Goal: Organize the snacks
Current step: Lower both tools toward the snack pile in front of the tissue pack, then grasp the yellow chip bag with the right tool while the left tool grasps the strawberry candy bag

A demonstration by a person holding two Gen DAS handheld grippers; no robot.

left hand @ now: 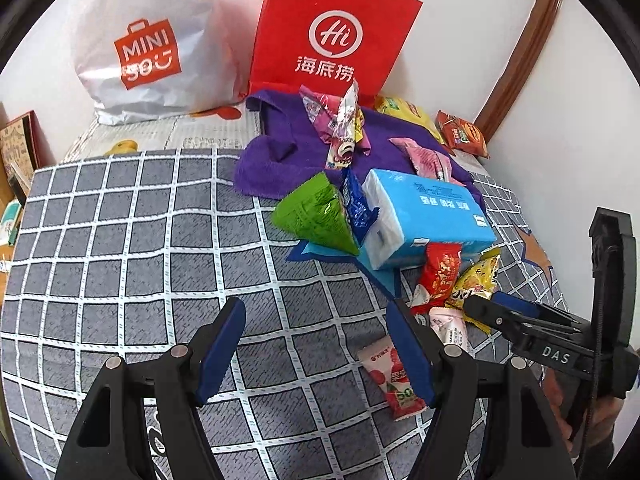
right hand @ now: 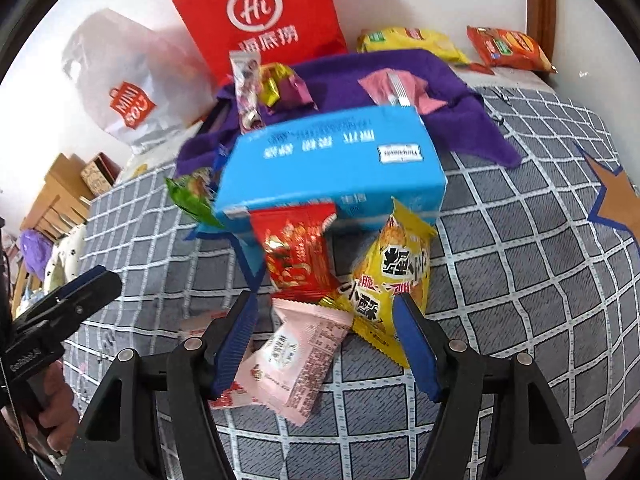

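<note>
Right now both tongs hang over the grey checked bedspread (left hand: pixel 120 240), each spread apart with nothing pinched. The left gripper (left hand: pixel 316 344) has only bare bedspread between its blue pads; a red strawberry-print packet (left hand: pixel 394 380) lies just beside its right finger, partly hidden behind it. The right gripper (right hand: pixel 326 340) stands wide over the snack heap, and a pale pink packet (right hand: pixel 296 360) lies between its fingers, the left pad just at the wrapper's edge, though I cannot tell if it touches. Just beyond the pink one, a red packet (right hand: pixel 296 252) and a yellow packet (right hand: pixel 392 272) lean against the blue tissue pack (right hand: pixel 332 164). A green packet (left hand: pixel 316 216) sits on the tissue pack's far side. Behind it lies a purple towel (left hand: pixel 280 148) with more wrappers on it, then a red paper bag (left hand: pixel 332 28) and a white bag (left hand: pixel 148 44) at the wall.
</note>
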